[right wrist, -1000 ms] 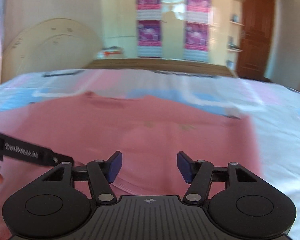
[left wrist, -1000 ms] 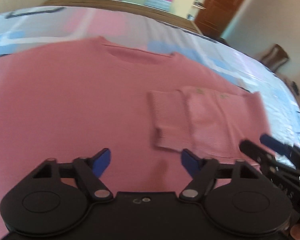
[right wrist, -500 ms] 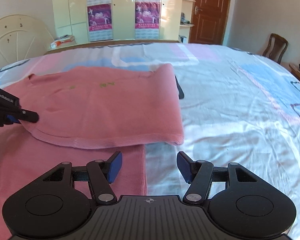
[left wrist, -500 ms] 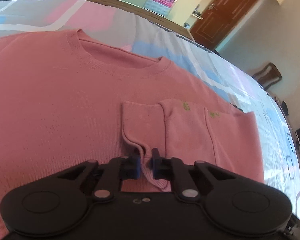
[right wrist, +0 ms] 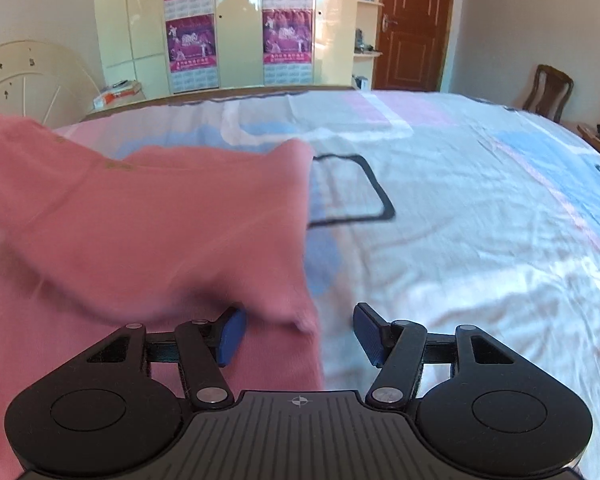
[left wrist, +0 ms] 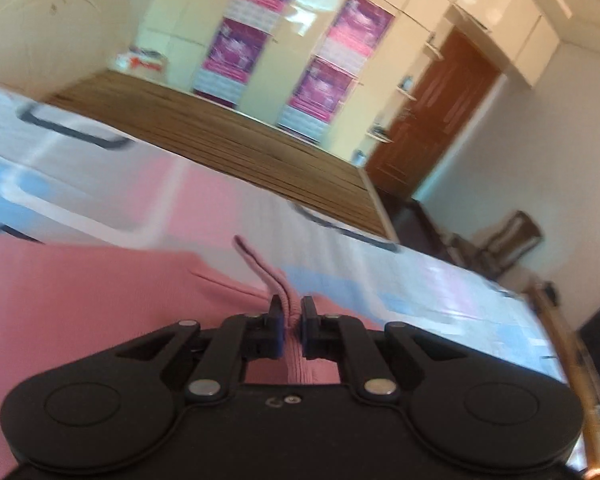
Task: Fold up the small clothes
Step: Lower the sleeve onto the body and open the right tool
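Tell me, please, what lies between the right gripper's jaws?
In the right wrist view, the pink sweater's edge lies between the closing jaws of the right gripper, unpinched.

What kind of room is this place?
Most likely a home bedroom: a pink sweater lies on a bed with a patterned sheet, before a tall wardrobe and a wooden door.

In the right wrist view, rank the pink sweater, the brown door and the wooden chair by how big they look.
1. pink sweater, by far the largest, though it lies nearest the camera.
2. brown door.
3. wooden chair, smallest, partly hidden behind the bed.
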### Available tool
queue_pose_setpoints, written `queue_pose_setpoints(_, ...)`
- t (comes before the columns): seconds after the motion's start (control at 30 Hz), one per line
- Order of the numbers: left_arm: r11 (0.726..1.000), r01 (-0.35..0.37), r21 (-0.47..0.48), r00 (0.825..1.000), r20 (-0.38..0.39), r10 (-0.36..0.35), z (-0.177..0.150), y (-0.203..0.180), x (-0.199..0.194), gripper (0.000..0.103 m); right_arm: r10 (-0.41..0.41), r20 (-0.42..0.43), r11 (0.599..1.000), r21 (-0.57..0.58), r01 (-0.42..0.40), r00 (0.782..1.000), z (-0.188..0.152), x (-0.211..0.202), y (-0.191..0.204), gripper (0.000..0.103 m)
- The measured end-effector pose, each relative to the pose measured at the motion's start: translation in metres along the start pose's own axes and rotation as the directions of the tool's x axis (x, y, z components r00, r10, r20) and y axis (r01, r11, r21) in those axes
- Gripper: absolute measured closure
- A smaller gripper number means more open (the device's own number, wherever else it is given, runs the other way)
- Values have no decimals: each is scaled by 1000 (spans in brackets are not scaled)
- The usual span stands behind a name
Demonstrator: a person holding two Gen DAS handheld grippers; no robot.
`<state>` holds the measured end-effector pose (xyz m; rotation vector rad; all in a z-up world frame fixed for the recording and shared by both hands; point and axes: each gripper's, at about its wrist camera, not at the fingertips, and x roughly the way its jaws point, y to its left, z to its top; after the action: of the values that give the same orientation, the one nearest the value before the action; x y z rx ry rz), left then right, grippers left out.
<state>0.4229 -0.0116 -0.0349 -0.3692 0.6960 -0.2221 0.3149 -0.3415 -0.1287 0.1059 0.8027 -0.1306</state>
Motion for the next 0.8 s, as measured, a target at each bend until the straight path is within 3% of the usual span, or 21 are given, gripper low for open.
queue_pose_setpoints(0.07,998,-65,-19,998,-11,65,-6,21,-1,96,19,-23,1000,9,-19,1000,4,5,1,93)
queue_pose_setpoints(0.23,982,-181,-49,975,-138,173,-45,63,25,96,10,-18,1000,21,-10,1000,3,2,-6,93)
queue_pose_setpoints(0.37,973,-230,24,953,-196,230,-70,66,42,95,5,-43,1000,12,-4,999,-2,0,-10,93)
queue_pose_setpoints(0.47,956,-283,73,942,-164,292,-71,65,34,72,27,-46,1000,12,-26,999,-3,-12,-15,93)
queue_pose_setpoints(0.53,929,-361,81,926,-89,368,-66,66,19,55,45,-27,999,25,-44,999,-1,-23,-21,92)
queue_pose_setpoints(0.63,920,-381,90,924,9,382,-59,57,0,50,35,29,999,21,-36,999,10,-31,-24,79)
queue_pose_setpoints(0.7,938,-329,106,944,4,331,-52,46,2,40,42,46,998,36,-44,998,22,-23,-24,50)
queue_pose_setpoints(0.8,954,-264,143,963,-20,269,-52,27,17,37,61,48,998,32,-62,997,40,-1,-19,50)
